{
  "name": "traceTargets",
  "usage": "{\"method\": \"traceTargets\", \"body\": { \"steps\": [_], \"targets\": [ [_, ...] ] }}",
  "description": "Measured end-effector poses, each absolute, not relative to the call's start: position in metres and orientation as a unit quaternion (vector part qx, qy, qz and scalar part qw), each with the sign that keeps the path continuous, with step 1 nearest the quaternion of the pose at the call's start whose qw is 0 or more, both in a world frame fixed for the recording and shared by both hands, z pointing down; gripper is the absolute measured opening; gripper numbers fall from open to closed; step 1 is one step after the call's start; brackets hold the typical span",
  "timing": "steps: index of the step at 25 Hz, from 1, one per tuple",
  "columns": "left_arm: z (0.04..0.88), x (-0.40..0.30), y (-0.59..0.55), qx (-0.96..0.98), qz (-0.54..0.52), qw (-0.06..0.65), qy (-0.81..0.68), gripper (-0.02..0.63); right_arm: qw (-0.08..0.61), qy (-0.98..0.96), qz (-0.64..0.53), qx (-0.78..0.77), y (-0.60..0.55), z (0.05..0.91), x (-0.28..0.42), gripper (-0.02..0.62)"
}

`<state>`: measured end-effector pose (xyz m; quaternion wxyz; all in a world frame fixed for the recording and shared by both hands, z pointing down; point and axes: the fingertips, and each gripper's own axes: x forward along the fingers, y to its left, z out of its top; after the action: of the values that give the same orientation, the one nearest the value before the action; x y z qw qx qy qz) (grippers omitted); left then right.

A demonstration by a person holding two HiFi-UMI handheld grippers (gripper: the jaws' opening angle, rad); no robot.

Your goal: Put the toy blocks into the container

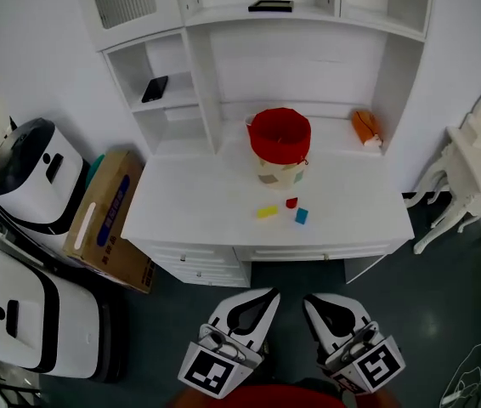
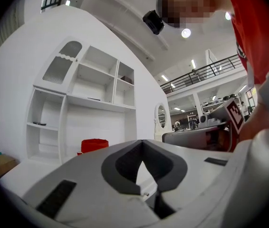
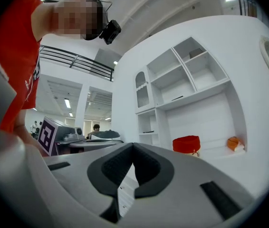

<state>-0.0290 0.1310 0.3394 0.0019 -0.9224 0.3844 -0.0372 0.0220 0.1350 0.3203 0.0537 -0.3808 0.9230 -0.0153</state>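
Lying on tabletop (image 1: 189, 206) near container (image 1: 280, 136), yellow block (image 1: 267, 212), red block (image 1: 291, 202) & blue block (image 1: 301, 216) all unbinned; left hand-held gripper (image 1: 266, 296) & right hand-held gripper (image 1: 313, 301) jaws together, empty.

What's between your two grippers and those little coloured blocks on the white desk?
Head view: between left gripper, right gripper and the yellow block, red block, blue block lie only dark floor, white drawer fronts and bare white desktop.

Setting: a large indoor test hall with a home corner staged in it. White desk (image 1: 181, 211) with built-in shelf unit (image 1: 308, 49); behind it a mezzanine railing (image 2: 206, 72) and strip ceiling lights (image 2: 193, 63); white machines (image 1: 32, 177) and a cardboard box (image 1: 109, 219) on the dark floor.
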Motion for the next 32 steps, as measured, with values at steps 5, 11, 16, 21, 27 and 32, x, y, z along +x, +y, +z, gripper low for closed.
{"method": "traceTargets", "body": {
  "steps": [5, 11, 16, 21, 27, 32],
  "targets": [
    [0.339, -0.041, 0.071, -0.930, -0.031, 0.003, 0.365, 0.012, 0.044, 0.915, -0.019, -0.400, 0.075, 0.324, 0.011, 0.008],
    [0.346, -0.048, 0.018, -0.933, -0.029, -0.001, 0.359, 0.012, 0.022, 0.905, -0.023, -0.424, 0.018, 0.338, 0.017, 0.008],
    [0.356, -0.043, -0.018, -0.931, -0.029, -0.006, 0.364, 0.012, 0.000, 0.904, -0.032, -0.426, -0.021, 0.359, 0.025, 0.009],
    [0.369, -0.036, -0.052, -0.923, -0.038, -0.010, 0.382, 0.012, -0.038, 0.911, -0.024, -0.409, -0.054, 0.382, 0.028, 0.009],
    [0.384, -0.032, -0.079, -0.909, -0.050, -0.021, 0.412, 0.012, -0.074, 0.917, -0.037, -0.390, -0.087, 0.415, 0.040, 0.041],
    [0.394, -0.032, -0.094, -0.900, -0.060, -0.028, 0.432, 0.012, -0.142, 0.919, -0.056, -0.363, -0.108, 0.457, 0.042, 0.153]
  ]
}}
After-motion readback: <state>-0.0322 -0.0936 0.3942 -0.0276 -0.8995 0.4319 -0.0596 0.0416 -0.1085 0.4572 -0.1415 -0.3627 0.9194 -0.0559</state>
